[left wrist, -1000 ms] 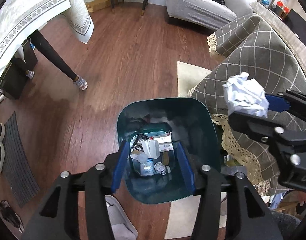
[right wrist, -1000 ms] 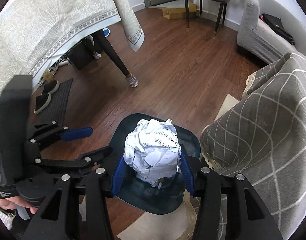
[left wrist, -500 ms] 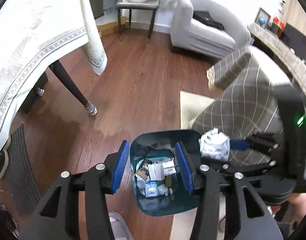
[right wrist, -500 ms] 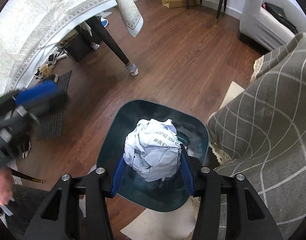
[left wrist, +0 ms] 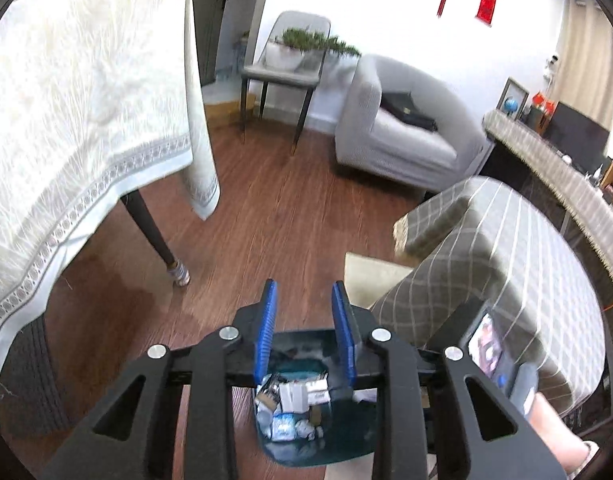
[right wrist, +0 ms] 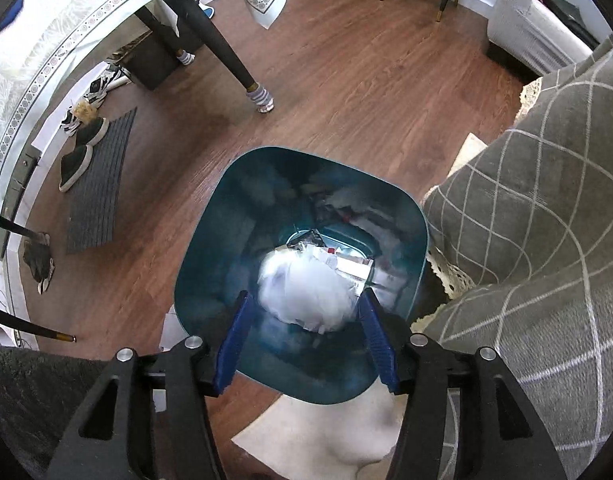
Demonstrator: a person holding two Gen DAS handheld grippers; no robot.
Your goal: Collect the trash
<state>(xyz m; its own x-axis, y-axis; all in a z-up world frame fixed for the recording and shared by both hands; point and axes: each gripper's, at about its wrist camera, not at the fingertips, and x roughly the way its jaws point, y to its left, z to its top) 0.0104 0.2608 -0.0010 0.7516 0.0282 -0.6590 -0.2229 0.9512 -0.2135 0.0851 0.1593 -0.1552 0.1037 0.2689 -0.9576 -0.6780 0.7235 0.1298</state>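
Brown wood-plank floor (right wrist: 346, 92) carries: teal plastic trash bin (right wrist: 210, 240), ribbed grey doormat (right wrist: 96, 188) with dark slippers (right wrist: 80, 152), cream rug (right wrist: 326, 436), apparently under bin edge.

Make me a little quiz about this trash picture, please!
1. True or false: the paper ball is over the bin.
2. Which holds nothing? A) left hand-held gripper B) sofa
3. Fill in: the bin stands on a ____ floor.

Key: 1 true. 2 A; its jaws are closing on nothing. 3 wooden. The right hand-held gripper is opening; the blurred ball sits between its jaws.
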